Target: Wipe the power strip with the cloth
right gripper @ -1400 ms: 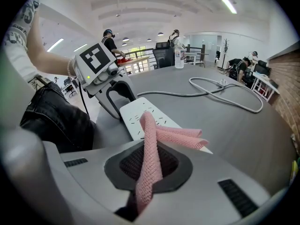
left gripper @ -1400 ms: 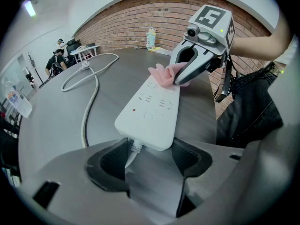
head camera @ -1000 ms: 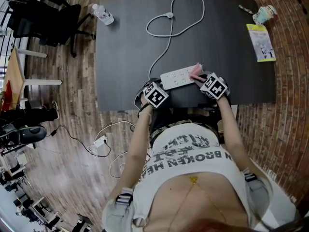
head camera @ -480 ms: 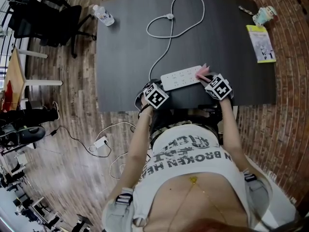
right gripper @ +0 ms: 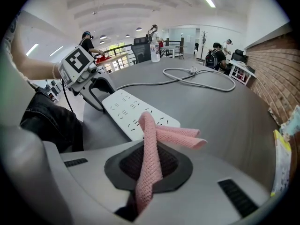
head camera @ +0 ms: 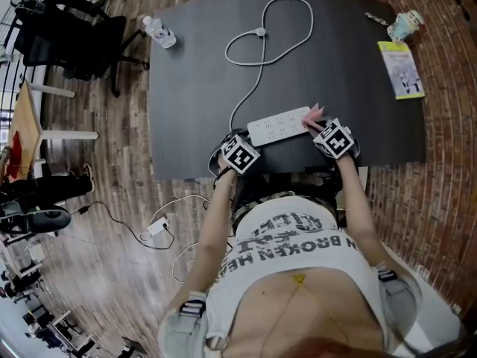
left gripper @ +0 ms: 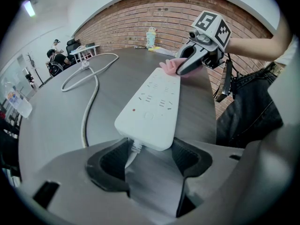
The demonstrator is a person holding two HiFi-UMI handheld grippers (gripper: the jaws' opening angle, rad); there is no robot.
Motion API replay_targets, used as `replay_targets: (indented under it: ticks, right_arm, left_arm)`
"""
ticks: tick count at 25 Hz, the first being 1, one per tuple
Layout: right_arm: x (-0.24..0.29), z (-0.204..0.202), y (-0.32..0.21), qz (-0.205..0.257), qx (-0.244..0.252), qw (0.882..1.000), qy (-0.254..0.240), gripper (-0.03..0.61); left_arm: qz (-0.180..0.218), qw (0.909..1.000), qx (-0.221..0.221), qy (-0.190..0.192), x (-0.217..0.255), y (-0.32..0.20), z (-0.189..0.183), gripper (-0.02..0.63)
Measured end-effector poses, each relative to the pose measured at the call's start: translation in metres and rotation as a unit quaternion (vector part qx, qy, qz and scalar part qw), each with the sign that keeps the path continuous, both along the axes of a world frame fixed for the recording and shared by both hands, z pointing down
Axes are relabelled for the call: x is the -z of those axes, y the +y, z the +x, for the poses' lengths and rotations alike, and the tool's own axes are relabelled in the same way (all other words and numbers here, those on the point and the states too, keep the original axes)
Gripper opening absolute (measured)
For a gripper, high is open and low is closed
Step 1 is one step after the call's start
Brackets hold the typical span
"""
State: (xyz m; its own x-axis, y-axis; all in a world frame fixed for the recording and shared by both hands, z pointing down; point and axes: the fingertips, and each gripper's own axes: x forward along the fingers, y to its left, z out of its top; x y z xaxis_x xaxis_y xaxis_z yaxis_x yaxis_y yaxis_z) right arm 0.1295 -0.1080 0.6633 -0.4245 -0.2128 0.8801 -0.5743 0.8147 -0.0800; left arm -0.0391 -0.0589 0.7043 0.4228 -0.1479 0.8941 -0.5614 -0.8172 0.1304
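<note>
A white power strip [head camera: 278, 125] lies near the front edge of the dark table [head camera: 350, 66]. Its cable [head camera: 253, 51] loops toward the back. My left gripper [head camera: 238, 154] is at the strip's cable end. In the left gripper view that end [left gripper: 152, 107] sits between the pads, and the left gripper [left gripper: 149, 156] is closed against it. My right gripper [head camera: 332, 139] is shut on a pink cloth [head camera: 314, 113]. In the right gripper view the cloth [right gripper: 154, 144] hangs from the right gripper [right gripper: 149, 165], its loose ends resting at the strip's [right gripper: 136, 114] other end.
A water bottle [head camera: 159, 30] stands at the table's back left. A yellow booklet [head camera: 402, 69] and a small cup [head camera: 406, 22] lie at the back right. An office chair [head camera: 67, 32] stands on the wood floor to the left. People sit at desks far behind.
My right gripper has slid the pink cloth rightward along the strip to its far end. The left gripper has stayed at the cable end.
</note>
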Motion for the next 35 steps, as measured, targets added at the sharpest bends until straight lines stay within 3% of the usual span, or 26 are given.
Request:
replay_targets:
  ticks: [18, 25, 30, 35]
  right_arm:
    - [-0.001, 0.003, 0.001, 0.011, -0.027, 1.000, -0.004, 0.017]
    - [0.002, 0.003, 0.004, 0.035, -0.030, 0.999, -0.011, 0.017]
    - [0.013, 0.000, 0.010, 0.071, 0.003, 0.997, -0.007, 0.017]
    - [0.046, -0.021, 0.018, 0.089, 0.036, 0.992, -0.078, 0.017]
  left_arm:
    - [0.001, 1.0000, 0.000, -0.004, -0.002, 0.002, 0.002, 0.273]
    - [0.017, 0.9999, -0.001, -0.001, 0.002, 0.004, 0.002, 0.273]
    - [0.039, 0.9989, 0.027, 0.001, 0.022, 0.005, 0.001, 0.273]
    - [0.085, 0.9939, 0.061, 0.035, 0.058, 0.001, 0.005, 0.250]
